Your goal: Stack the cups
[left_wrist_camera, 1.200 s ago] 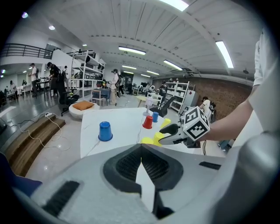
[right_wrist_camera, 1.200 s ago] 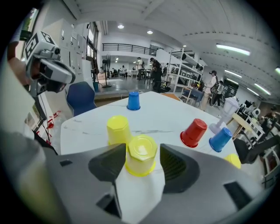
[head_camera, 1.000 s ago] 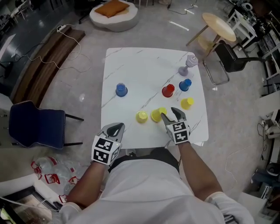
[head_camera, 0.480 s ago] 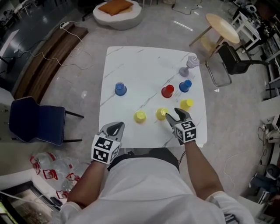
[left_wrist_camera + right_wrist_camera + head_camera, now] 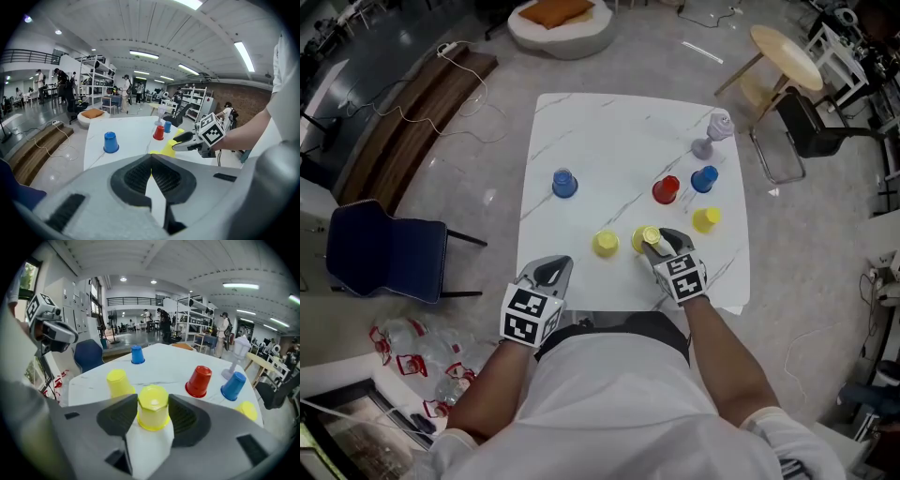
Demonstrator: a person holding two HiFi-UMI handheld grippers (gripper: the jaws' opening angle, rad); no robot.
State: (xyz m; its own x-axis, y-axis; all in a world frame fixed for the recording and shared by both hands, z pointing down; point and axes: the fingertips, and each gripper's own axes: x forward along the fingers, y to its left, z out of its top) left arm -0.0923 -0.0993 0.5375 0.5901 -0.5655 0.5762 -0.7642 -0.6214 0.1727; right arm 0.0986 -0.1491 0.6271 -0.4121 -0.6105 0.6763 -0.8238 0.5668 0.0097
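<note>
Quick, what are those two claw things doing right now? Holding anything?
Left gripper: closed, holding nothing.
Right gripper: jaws have just been closing on a yellow cup on the table, and appear to grip it now.

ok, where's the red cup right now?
Head view: the red cup sits upside down on the table's right half, just left of a blue cup, with the goblet beyond them.
</note>
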